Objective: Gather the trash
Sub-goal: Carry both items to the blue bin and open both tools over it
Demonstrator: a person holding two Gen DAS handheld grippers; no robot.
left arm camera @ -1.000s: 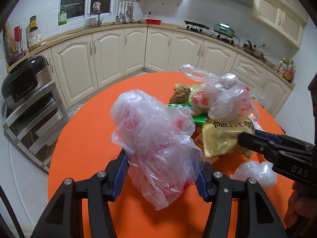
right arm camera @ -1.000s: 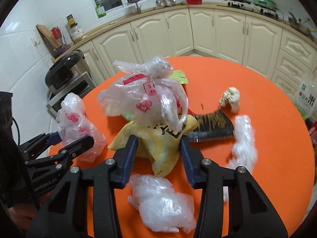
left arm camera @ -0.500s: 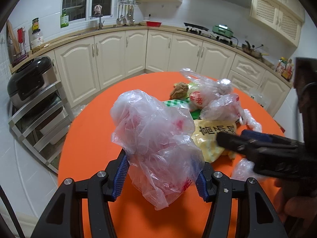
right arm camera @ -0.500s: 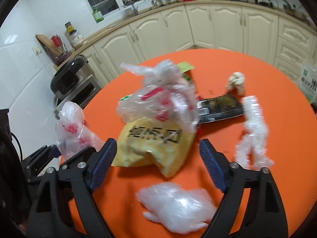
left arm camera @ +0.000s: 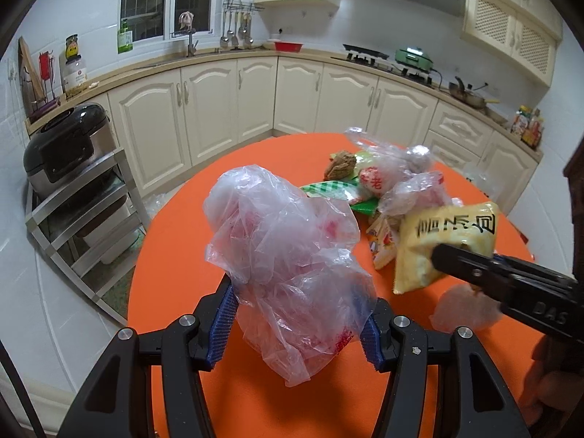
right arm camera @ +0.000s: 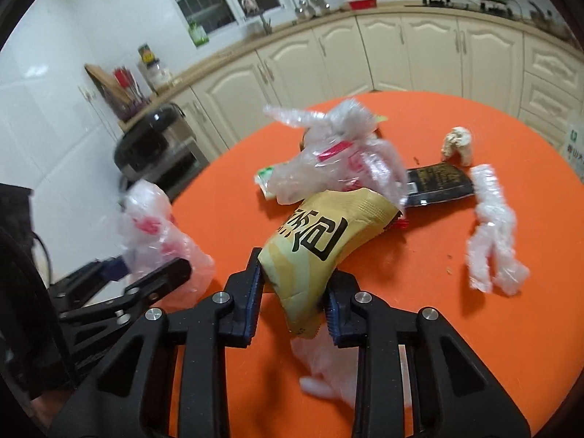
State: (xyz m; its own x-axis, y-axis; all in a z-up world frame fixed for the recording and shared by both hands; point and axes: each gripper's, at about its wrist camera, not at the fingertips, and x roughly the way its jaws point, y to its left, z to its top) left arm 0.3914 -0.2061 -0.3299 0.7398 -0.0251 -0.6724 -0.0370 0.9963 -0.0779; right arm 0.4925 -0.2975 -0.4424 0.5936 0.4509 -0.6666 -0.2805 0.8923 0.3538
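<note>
Left gripper [left arm camera: 295, 332]: clamped on a crumpled clear plastic bag [left arm camera: 288, 270] with red print, held above the near-left edge of the orange tabletop [left arm camera: 182, 255]; the bag bulges up and hangs down between the blue pads.
Right gripper [right arm camera: 294, 303]: closed on the lower end of a yellow snack packet [right arm camera: 317, 248]; the packet's far end looks lifted off the tabletop, though motion blur makes that hard to confirm.
In hand: two pieces of trash, one per gripper.
Left on the tabletop, middle: a knotted clear bag with red print [right arm camera: 335, 160] just behind the yellow packet, with green wrappers [left arm camera: 335, 191] and a brownish lump [left arm camera: 341, 164] beyond it toward the far edge.
Left on the tabletop, right side: a black wrapper [right arm camera: 438, 184] lying flat, a twisted strip of clear film [right arm camera: 491, 233] beside it, and a small pale crumpled wad [right arm camera: 458, 140] nearer the far-right edge.
Left on the tabletop, near edge: a pale wad of thin plastic [right arm camera: 328, 372] directly under the right gripper, blurred.
Collection point: no bin or trash sack shows in either view, so where the held pieces go cannot be told.
Progress: early to middle, by my reading; two items are picked up and none is visibly deposited, while at least six pieces lie scattered on the tabletop.
Remaining: carry off the two held pieces, then clear the middle heap, the right-side scraps and the near wad.
</note>
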